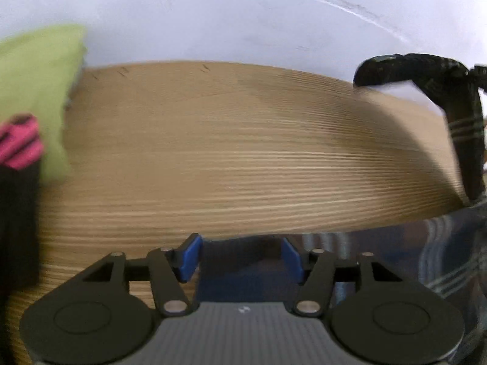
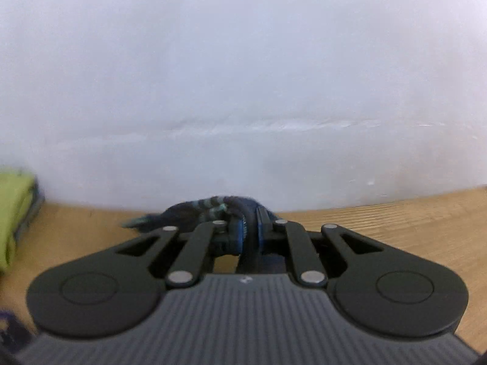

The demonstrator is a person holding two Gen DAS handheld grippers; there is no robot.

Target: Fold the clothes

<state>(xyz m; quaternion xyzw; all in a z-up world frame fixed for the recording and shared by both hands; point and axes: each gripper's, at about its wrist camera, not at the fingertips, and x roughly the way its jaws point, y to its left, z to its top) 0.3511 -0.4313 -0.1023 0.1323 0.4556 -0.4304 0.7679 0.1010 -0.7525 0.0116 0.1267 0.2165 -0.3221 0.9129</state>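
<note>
A dark blue striped garment [image 1: 432, 255] lies at the near right of the wooden table [image 1: 231, 152], and part of it hangs lifted at the right [image 1: 465, 127]. My left gripper [image 1: 240, 257] is open, its blue pads low over the garment's near edge. My right gripper [image 2: 250, 228] is shut on a bunched part of the same garment [image 2: 194, 210] and holds it above the table [image 2: 395, 228].
A folded green cloth [image 1: 33, 91] sits at the far left, also in the right wrist view [image 2: 15, 213]. A pink and black item [image 1: 18, 164] lies in front of it. A white wall [image 1: 243, 15] stands behind the table.
</note>
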